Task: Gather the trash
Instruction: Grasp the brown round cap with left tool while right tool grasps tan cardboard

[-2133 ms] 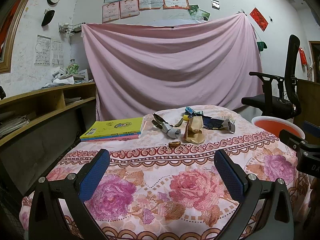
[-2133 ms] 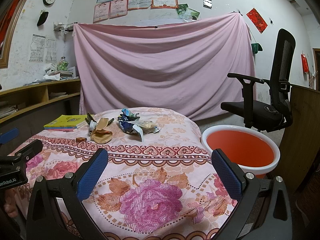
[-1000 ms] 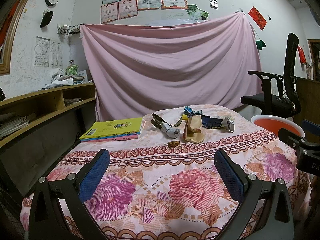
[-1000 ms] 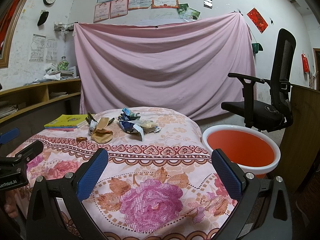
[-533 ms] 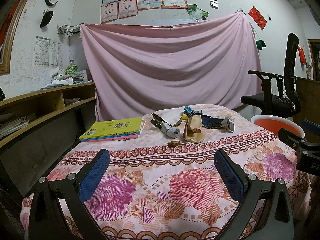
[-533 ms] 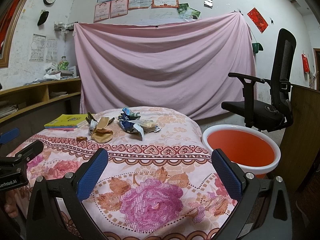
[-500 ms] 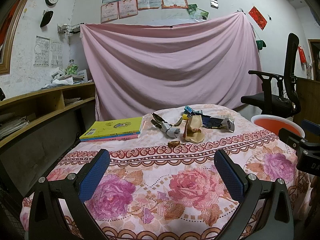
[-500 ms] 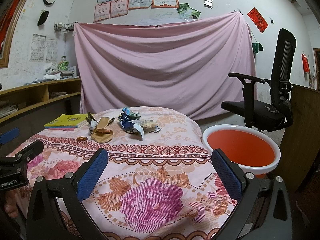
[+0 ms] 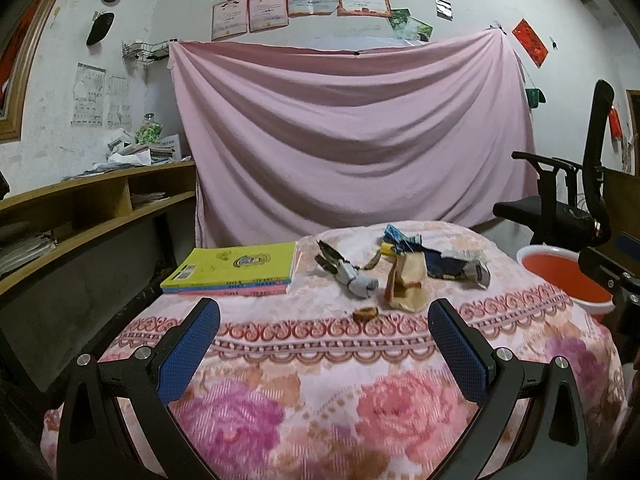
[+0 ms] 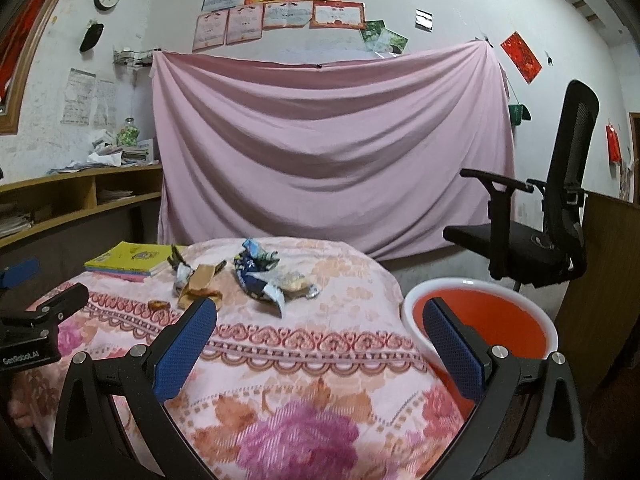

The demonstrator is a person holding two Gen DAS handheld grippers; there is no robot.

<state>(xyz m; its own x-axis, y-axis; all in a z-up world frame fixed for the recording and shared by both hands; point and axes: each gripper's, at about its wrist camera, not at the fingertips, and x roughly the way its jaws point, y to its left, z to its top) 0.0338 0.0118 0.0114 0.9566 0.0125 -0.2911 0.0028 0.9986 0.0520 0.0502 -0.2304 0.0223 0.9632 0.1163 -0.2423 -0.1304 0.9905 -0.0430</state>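
Note:
Trash lies on the far half of the flowered table (image 9: 320,392): a tan paper bag (image 9: 406,284), a grey crumpled wrapper (image 9: 352,276), a blue and white wrapper pile (image 9: 444,262) and a small brown scrap (image 9: 366,313). The same pile shows in the right wrist view (image 10: 260,272). An orange basin (image 10: 484,324) stands right of the table, also in the left wrist view (image 9: 560,276). My left gripper (image 9: 324,336) is open and empty above the table's near part. My right gripper (image 10: 320,332) is open and empty near the table's right edge.
A stack of yellow and pink books (image 9: 236,270) lies at the table's far left. A black office chair (image 10: 540,220) stands behind the basin. Wooden shelves (image 9: 80,208) run along the left wall. A pink sheet (image 9: 352,140) hangs behind.
The right wrist view has shifted a little to the right and nearer, so the basin sits closer to the right fingers. The left gripper has barely moved.

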